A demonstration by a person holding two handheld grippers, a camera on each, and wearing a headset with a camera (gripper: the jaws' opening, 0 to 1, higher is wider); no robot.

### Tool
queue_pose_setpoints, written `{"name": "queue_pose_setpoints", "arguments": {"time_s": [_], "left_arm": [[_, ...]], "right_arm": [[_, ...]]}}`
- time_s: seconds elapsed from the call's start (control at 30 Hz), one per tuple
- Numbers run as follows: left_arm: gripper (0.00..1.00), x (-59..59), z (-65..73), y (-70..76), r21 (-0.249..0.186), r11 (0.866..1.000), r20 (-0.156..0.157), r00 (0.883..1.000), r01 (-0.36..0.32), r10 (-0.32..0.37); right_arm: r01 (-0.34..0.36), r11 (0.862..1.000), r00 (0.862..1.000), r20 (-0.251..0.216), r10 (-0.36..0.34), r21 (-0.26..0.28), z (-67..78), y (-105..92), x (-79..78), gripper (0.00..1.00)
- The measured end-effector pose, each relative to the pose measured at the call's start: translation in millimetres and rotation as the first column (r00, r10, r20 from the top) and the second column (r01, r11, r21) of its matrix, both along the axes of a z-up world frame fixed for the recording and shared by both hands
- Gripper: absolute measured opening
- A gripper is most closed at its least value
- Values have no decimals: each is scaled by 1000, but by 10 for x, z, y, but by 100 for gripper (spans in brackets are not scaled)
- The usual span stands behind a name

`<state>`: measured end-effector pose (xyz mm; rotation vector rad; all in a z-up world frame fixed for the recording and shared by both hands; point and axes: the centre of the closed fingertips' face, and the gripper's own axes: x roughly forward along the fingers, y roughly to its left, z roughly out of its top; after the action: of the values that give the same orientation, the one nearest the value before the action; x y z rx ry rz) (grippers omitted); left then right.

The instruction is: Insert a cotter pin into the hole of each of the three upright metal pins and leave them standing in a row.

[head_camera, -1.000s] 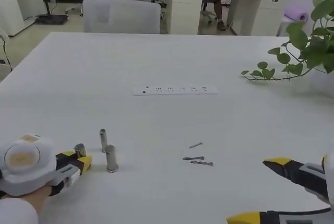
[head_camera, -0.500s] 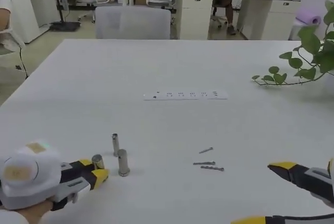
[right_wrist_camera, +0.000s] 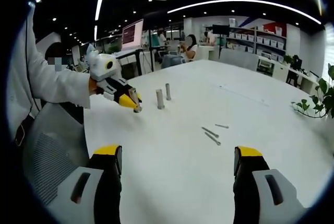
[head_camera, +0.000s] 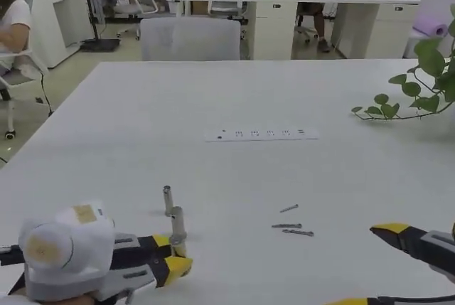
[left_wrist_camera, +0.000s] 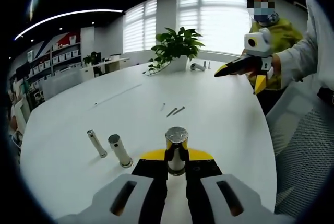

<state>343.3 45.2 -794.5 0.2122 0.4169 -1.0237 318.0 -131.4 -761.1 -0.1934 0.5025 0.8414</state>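
Item 1, left gripper [head_camera: 174, 255]: low at the near left edge of the table [head_camera: 213, 99], yellow-tipped jaws closed narrowly round a metal pin [left_wrist_camera: 176, 148]. The pin stands upright between the jaws with its flat round top above them. Seen from the right gripper view, the pin [right_wrist_camera: 134, 99] sits close over the tabletop; whether its foot touches the surface cannot be told

Item 2, two free pins: a thin one [head_camera: 168, 200] and a thicker one [head_camera: 177, 222], both upright on the table, near each other but apart. The thicker one is just beyond the left gripper's tips. In the left gripper view both stand left of the held pin, thin [left_wrist_camera: 96, 143] and thick [left_wrist_camera: 120, 151]

Item 3, three cotter pins [head_camera: 287, 226]: lying flat in a loose cluster right of the upright pins and well apart from them, between the two grippers; none is in a pin's hole. Same cluster in the right gripper view [right_wrist_camera: 211, 132]

Item 4, right gripper [head_camera: 359, 266]: at the near right corner, jaws spread wide, nothing between them, above bare tabletop

Item 5, surroundings: white power strip [head_camera: 261, 134] flat at mid-table; leafy plant [head_camera: 419, 84] at the right edge; grey chair [head_camera: 190, 38] at the far side
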Motion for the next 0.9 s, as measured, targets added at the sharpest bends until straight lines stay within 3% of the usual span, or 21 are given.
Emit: {"name": "queue_pose_setpoints", "arguments": {"time_s": [0.17,0.33,0.73,0.9], "left_arm": [[9,-152,-53,-162,6,997,-11,997,79,-79],[9,-317,-104,-313,6,983,-20,983,182,-182],[9,-471,-249,-552,31,951,-14,951,308,-308],[9,-495,-316,-578,34,946,-26,946,323,-322]], "right_arm": [[3,1000,1000,3,-3,5,7,-9,-13,90],[9,1000,1000,1,-9,6,1,-31,-30,90],[12,1000,1000,-7,-12,-2,-29,-44,-46,90],[11,1000,1000,-11,-11,-5,-43,-45,-50,90]]}}
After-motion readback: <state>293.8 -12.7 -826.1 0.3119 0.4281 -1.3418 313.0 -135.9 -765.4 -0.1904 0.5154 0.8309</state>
